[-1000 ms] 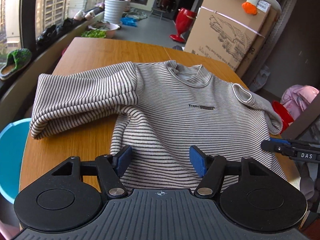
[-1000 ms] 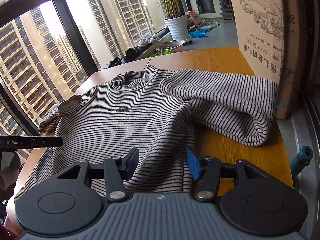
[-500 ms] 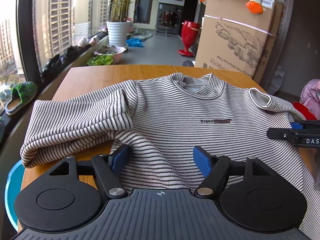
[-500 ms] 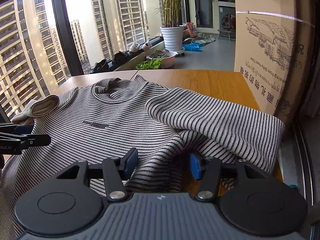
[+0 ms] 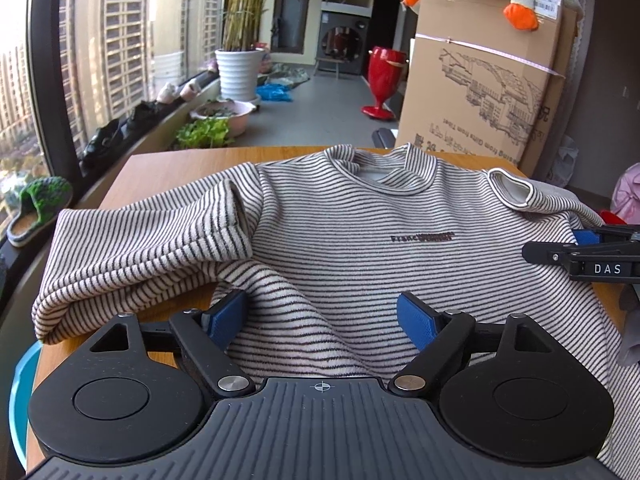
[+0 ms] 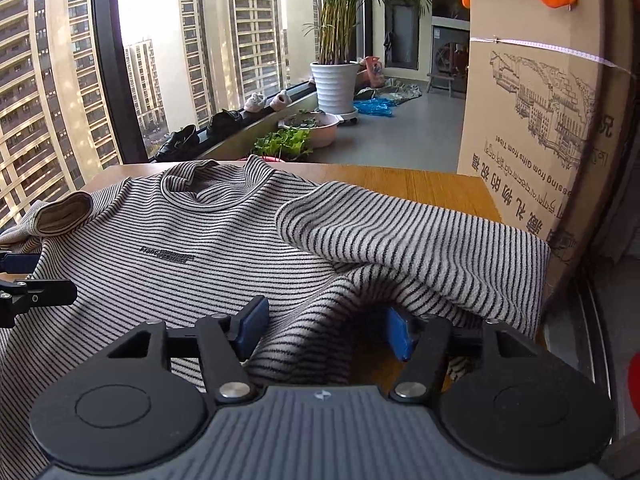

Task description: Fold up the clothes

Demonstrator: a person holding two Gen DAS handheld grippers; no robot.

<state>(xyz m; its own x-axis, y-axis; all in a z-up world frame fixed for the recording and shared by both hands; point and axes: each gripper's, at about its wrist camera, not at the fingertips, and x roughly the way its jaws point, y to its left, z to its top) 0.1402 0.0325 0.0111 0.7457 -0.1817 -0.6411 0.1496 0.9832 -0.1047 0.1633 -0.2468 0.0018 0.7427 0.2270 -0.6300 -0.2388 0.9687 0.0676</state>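
Closer to the shirt (image 5: 352, 240) now than a second back, both views lower and nearer the hem, collar and chest print looming larger. Left gripper (image 5: 324, 320): jaws just been opening, now spread wide, blue pads (image 5: 226, 316) apart over a raised ridge of striped cloth near the hem; pads not pressing on it. Right gripper (image 6: 324, 330): jaws also just been opening, now at a middling gap; left pad (image 6: 252, 324) resting beside a fold of the body, right pad (image 6: 398, 332) tucked under the edge of the sleeve (image 6: 420, 248); cloth lying between, no clear pinch on it.

Shirt spread front up on the wooden table (image 5: 168, 168), collar at the far side, small dark print on the chest. One sleeve folded across in a thick roll at the side of the body: left of frame in the left view (image 5: 140, 248), right of frame in the right view. Other sleeve bunched at the opposite shoulder, cuff (image 5: 514, 190) open and facing up. Right gripper's finger also visible at the right edge of the left view (image 5: 592, 254), over that side of the shirt; left gripper's finger at the left edge of the right view (image 6: 36, 294).

Large cardboard box (image 5: 480, 92) standing just beyond the table. White plant pot (image 5: 238, 74) and shoes (image 6: 180, 142) along the window sill. Blue tub (image 5: 22, 392) below the near table corner.
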